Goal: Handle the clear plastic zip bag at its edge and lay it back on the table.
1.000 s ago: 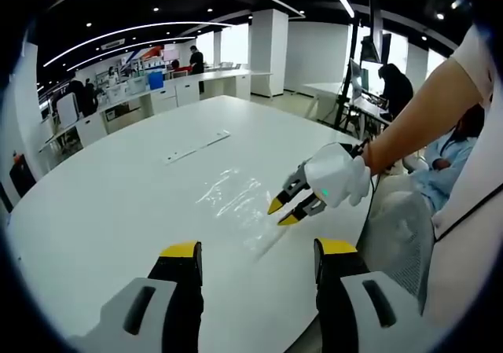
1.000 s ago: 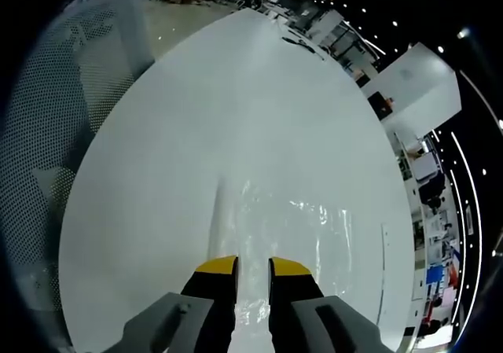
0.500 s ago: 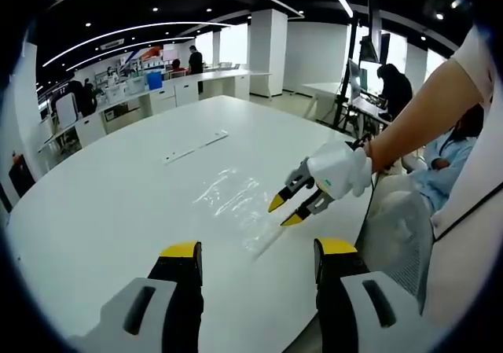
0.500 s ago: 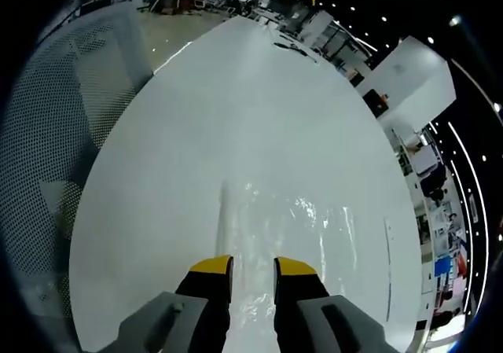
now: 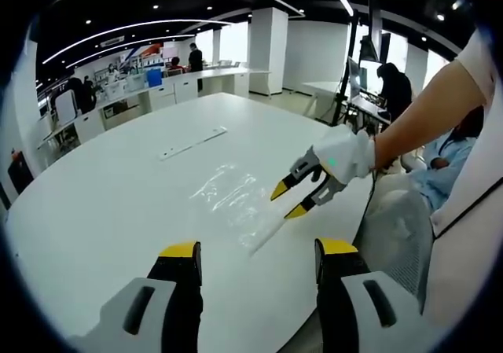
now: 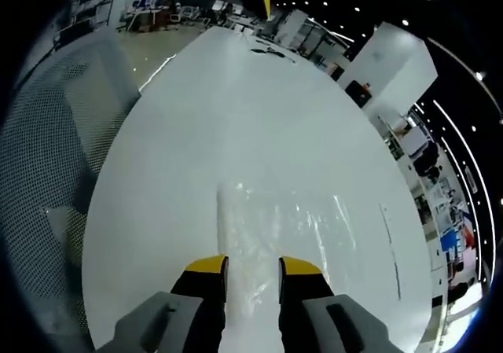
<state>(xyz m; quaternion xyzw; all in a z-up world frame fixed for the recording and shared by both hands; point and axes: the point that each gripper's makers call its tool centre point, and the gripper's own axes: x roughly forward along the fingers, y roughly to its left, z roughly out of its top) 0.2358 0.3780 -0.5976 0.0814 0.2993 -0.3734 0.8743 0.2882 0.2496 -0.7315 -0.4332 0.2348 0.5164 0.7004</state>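
Flat on the table: zip bag lies between 2 spread tongs

Broadly, the white table [image 5: 102, 204] offers plenty of bare surface around the clear plastic zip bag [image 5: 228, 200], which lies flat on it with its long zip edge running toward 5 o'clock in the left gripper view. In that view the table's near rim curves past just at 4 o'clock of the bag, so the bag sits close to that edge; toward 9 and 11 o'clock the top stretches away bare, apart from a thin white strip [image 5: 192, 143] lying well beyond the bag at 11 o'clock.

The left gripper [image 5: 258, 251] shows its 2 yellow-tipped jaws spread wide with nothing between them; the bag lies ahead of them at 12 o'clock, apart from both tips.

The right gripper [image 5: 292, 198] enters from 3 o'clock, held by a white-gloved hand [image 5: 342, 158]. Its jaws stand parted, tips hovering just beside the bag's near edge; contact cannot be judged there. In the right gripper view the same gripper [image 6: 251, 266] has a clear gap between its jaws, and the bag [image 6: 291, 227] spreads from 12 to 2 o'clock of the tips. A mesh chair [image 6: 47, 156] stands off the table's rim at 9 o'clock.
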